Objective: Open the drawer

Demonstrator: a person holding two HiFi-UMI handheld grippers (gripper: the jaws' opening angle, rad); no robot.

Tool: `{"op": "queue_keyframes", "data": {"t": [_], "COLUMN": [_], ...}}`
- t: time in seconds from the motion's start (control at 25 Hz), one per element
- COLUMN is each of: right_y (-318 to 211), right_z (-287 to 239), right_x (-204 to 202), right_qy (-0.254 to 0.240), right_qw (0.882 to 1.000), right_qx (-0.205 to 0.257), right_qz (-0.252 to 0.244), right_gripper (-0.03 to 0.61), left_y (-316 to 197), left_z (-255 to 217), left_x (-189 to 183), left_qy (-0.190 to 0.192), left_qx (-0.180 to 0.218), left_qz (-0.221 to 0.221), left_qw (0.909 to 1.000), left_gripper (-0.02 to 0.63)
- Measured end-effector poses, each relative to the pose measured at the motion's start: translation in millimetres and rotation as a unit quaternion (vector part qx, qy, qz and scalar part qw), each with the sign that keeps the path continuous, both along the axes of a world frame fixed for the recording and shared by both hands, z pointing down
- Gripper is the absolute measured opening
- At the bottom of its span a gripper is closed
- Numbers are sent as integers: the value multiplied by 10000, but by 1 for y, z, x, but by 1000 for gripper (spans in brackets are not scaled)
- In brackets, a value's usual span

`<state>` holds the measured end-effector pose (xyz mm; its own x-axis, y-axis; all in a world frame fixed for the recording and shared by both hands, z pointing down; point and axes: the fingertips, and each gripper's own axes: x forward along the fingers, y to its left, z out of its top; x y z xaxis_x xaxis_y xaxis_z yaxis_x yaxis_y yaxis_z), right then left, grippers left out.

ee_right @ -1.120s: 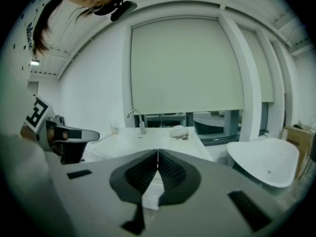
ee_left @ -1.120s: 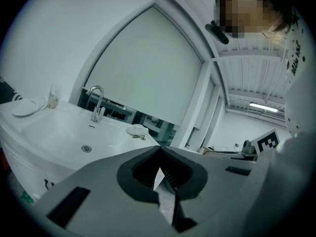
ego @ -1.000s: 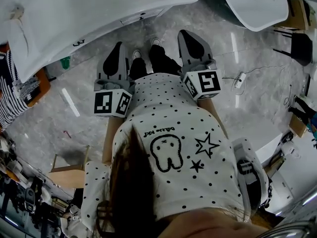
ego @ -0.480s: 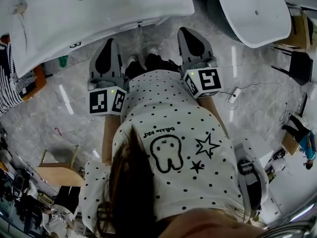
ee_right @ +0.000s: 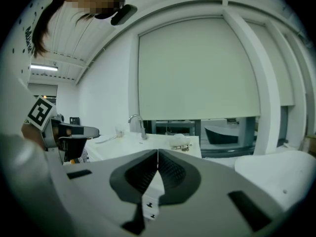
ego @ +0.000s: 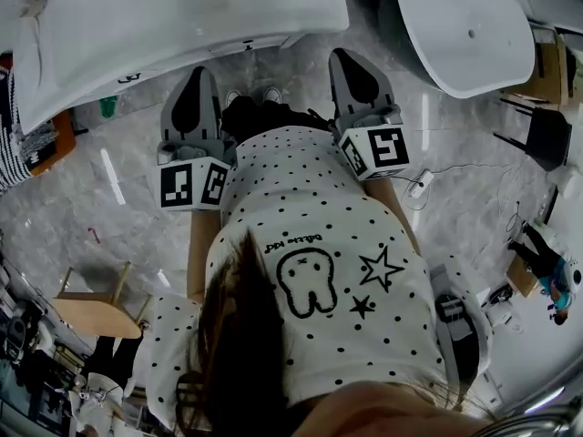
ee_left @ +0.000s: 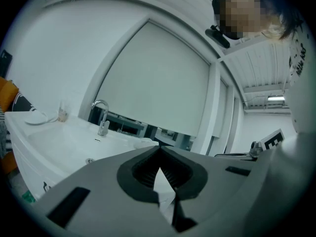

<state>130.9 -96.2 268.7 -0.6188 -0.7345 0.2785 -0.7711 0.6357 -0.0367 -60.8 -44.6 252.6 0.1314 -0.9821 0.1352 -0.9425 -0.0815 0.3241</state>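
Note:
A white vanity (ego: 182, 21) with a sink basin and a tap (ee_left: 101, 118) stands ahead of me. Under its counter edge a narrow white front (ego: 260, 40) shows; I cannot make out a drawer or handle there. My left gripper (ego: 194, 73) is held just short of that edge, jaws shut and empty. My right gripper (ego: 351, 59) is level with it on the right, past the vanity's corner, also shut with nothing between its jaws. In the left gripper view the tips (ee_left: 159, 148) meet in front of the basin; in the right gripper view the tips (ee_right: 158, 153) meet below the counter.
A white bathtub (ego: 465, 16) lies at the far right. A marble floor (ego: 137, 153) runs under me, with a power strip and cable (ego: 417, 187) on the right. A wooden stool (ego: 86, 312) and clutter sit at the lower left. My feet (ego: 250, 98) are near the vanity.
Both grippers have edged forward toward the vanity, the left one drifting a little left. Both jaws stay shut.

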Motion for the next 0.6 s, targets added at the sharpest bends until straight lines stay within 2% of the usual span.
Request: {"op": "queue_keyframes", "data": {"t": [0.36, 0.6], "right_y": [-2, -1], "right_z": [0, 1], "right_x": [1, 1], "right_qy": [-233, -281], "right_qw": [9997, 9996], "right_qx": [-39, -50], "right_qz": [105, 83], "right_gripper": [14, 12], "left_y": [10, 11], "left_z": [13, 8], "left_x": [4, 9], "left_qy": [-85, -197], "left_qx": [-249, -127], "left_qz": [1, 61], "left_qw": [9997, 9997], "left_gripper": [5, 5]}}
